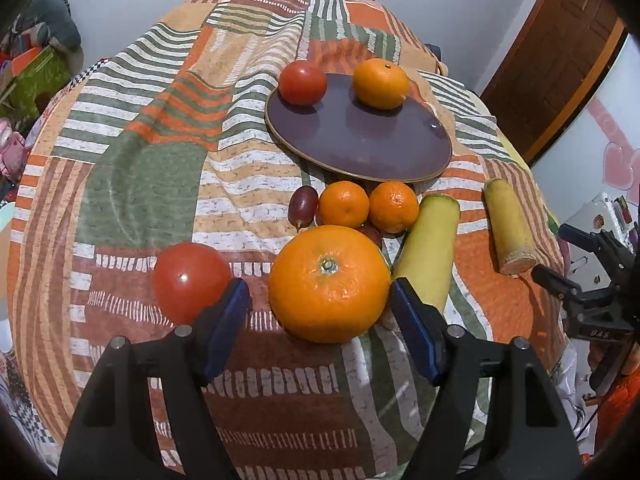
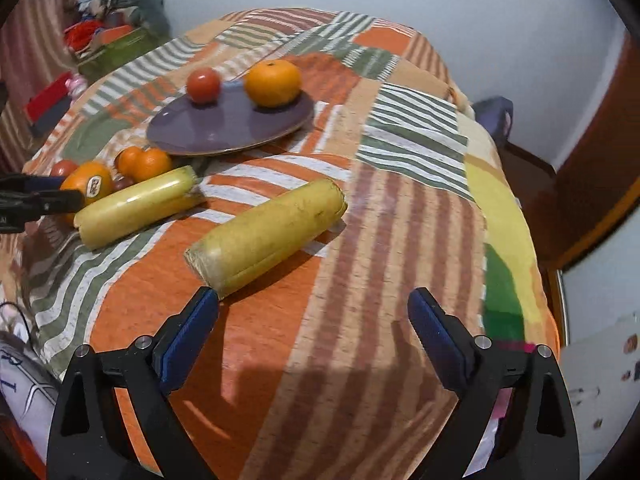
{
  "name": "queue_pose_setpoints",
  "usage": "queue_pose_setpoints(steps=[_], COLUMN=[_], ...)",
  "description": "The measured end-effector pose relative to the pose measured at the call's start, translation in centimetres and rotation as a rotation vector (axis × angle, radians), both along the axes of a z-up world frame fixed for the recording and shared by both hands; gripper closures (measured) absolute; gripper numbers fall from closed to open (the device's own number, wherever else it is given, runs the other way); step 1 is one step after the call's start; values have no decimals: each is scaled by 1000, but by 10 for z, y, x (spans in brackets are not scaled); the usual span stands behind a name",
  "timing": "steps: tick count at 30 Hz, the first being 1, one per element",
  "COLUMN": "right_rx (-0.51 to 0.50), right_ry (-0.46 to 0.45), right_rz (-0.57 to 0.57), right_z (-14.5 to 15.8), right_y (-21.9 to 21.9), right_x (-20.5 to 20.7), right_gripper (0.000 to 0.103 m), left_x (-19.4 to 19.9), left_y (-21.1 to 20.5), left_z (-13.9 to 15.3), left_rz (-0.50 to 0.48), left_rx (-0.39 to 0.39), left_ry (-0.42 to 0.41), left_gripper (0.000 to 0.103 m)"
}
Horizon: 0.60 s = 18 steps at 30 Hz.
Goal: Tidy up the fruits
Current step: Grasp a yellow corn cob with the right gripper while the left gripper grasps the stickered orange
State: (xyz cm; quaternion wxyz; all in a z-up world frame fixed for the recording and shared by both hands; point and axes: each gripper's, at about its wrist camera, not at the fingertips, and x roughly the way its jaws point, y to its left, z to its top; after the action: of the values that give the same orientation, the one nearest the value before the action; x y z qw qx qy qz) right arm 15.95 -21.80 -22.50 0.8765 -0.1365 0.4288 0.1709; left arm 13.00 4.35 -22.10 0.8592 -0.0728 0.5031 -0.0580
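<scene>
Two open grippers hovering over a patchwork-covered table, neither holding anything. Left gripper straddling a large orange with jaws moderately wide, pads near each flank but not pressing. Right gripper spread wide, lying just short of the cut end of a yellow banana piece, nothing between its pads. Purple plate sitting further back, already carrying a tomato and a tangerine. Likely trouble: closing off-centre on the round orange and squirting it sideways into the second tomato or the other banana piece lying just beside it; also squeezing the soft banana too hard, or nudging it into a roll. Showing only in the left view: two small tangerines and a dark grape clustered before the plate. Showing only in the right view: a sticker on the orange's side.
</scene>
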Motion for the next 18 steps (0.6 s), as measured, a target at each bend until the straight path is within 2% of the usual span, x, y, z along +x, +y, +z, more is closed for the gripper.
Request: queue_pose_setpoints(steps=[5, 9, 15, 18], right_rx=[76, 96, 121, 183], right_ry=[-40, -38, 87, 159], right_rz=[12, -1, -35, -30], right_z=[23, 20, -13, -26], right_y=[-1, 9, 20, 22], right_x=[1, 17, 46, 53], right_gripper=[9, 9, 12, 15], left_x=[7, 15, 13, 16], left_y=[-1, -1, 0, 1], left_z=[-2, -7, -8, -7], left_rz=[3, 5, -1, -11], left_rx=[-4, -30, -31, -34], left_ry=[-8, 1, -12, -6], left_gripper=[30, 36, 36, 36])
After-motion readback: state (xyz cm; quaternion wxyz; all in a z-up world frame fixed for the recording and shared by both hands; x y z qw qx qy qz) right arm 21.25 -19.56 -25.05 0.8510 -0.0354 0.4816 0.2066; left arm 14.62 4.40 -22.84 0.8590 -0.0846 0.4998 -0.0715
